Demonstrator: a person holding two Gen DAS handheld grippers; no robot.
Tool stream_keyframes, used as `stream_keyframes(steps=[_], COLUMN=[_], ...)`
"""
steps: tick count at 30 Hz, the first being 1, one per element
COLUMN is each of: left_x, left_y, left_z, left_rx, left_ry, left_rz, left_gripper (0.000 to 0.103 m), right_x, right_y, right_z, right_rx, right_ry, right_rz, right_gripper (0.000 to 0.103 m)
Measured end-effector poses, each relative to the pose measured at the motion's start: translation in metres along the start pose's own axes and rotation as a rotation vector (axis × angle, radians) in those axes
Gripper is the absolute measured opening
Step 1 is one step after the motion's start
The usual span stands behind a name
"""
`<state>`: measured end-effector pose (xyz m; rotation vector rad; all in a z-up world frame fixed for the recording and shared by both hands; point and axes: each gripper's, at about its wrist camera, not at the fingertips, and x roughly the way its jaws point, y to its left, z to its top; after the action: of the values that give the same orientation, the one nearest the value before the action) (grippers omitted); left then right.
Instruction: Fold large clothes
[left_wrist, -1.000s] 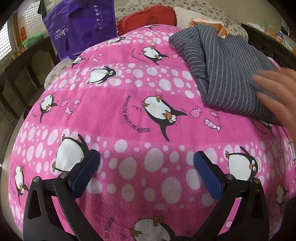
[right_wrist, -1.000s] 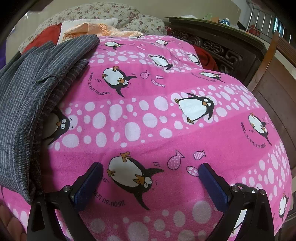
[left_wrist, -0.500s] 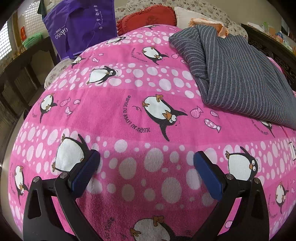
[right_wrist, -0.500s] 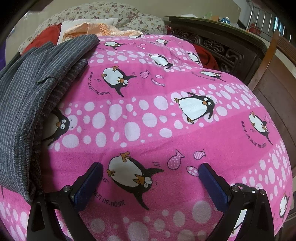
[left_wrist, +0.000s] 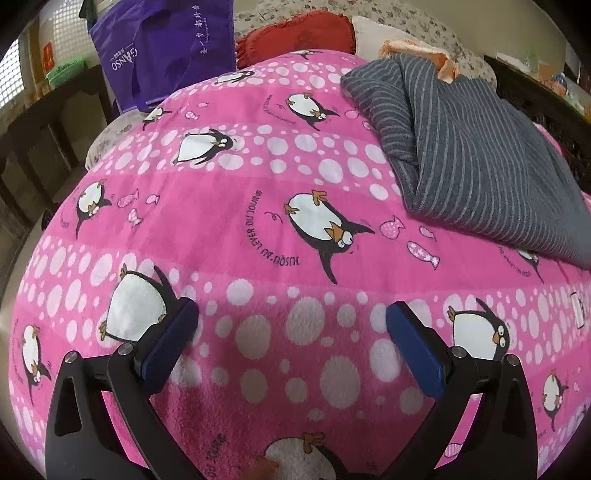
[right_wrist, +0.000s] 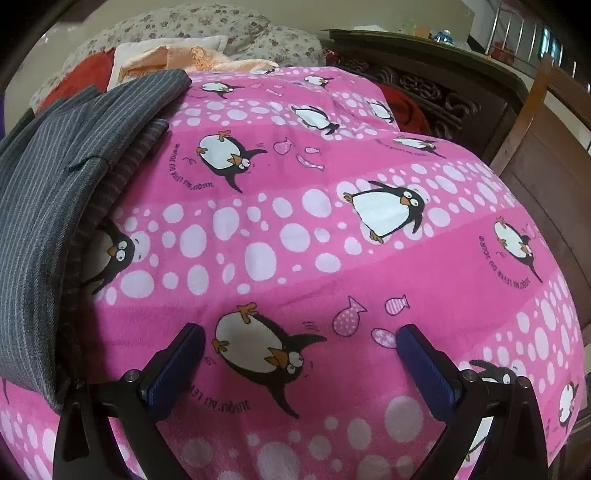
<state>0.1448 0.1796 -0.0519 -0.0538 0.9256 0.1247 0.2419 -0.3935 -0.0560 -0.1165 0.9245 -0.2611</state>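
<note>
I hold both grippers, left (left_wrist: 291, 325) and right (right_wrist: 301, 349), agape and empty beside the striped grey garment (left_wrist: 480, 155), ready to grab its edge.

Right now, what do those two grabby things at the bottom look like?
Each hand-held gripper, left and right, has two black plastic fingers shaped like open triangular frames, with silver screws. Flat dark blue pads line the inner tips. No cables or sleeves show.
</note>
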Motion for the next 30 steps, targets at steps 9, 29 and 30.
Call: stream_keyframes(steps=[9,29,30], left_x=[-0.0012,-0.0009,-0.0009], left_y=[-0.0044,-0.0032,-0.0034], left_z=[-0.0014,-0.0016,-0.0016], left_rx=[0.018,0.016,0.016], left_ry=[-0.004,-0.004,-0.004], left_rz=[0.025,0.022,0.021], left_gripper=[0.103,0.103,0.103], right_x=[0.0002,0.0011,0.0011], right_y=[0.0006,-0.0021,-0.0016], right_z=[0.0002,0.0002,0.0005], right_rx=[0.001,0.004,0.004], right_ry=[0.001,0.002,0.002], right_rz=[0.003,0.007,0.007], right_gripper=[0.103,0.103,0.103])
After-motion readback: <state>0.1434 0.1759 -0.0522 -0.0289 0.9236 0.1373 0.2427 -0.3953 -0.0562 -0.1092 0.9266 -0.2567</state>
